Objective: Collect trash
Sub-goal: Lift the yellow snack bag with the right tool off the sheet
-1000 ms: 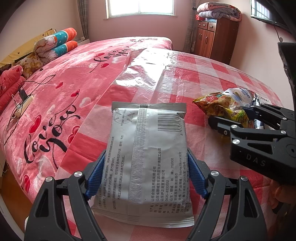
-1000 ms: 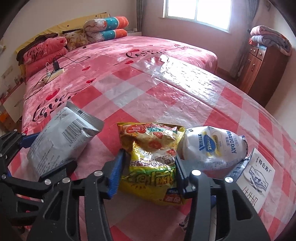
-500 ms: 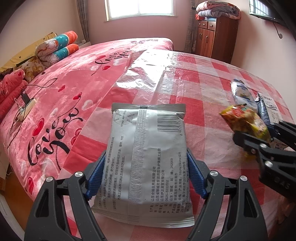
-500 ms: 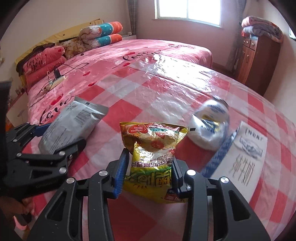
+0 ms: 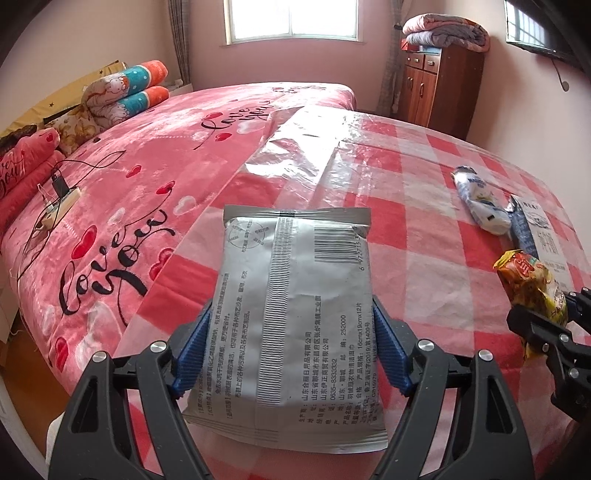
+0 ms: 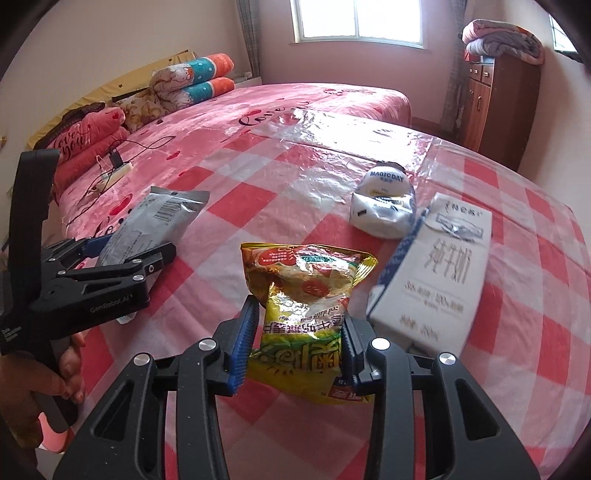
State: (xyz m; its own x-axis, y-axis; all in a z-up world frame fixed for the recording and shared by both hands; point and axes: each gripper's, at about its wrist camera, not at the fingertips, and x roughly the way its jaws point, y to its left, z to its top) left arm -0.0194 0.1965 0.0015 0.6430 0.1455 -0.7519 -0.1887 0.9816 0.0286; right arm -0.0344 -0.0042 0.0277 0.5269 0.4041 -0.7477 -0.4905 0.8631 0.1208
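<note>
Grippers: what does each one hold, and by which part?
Left gripper clamps the grey packet across its lower sides. Right gripper pinches the yellow snack bag at its lower half.

Daylight pours through a window (image 5: 291,18) into a pink-walled bedroom. A wooden cabinet (image 5: 441,88) stands beside the pink bed (image 5: 166,155).

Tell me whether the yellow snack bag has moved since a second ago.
Yes. In the left wrist view the yellow snack bag, clamped in the right gripper, has shifted right and nearer, away from the white pouch.

"MAGICDAY" on white pouch (image 6: 384,206); "Love You" on bedspread (image 5: 122,254); "GenRobot.AI" on left gripper (image 6: 110,254).
</note>
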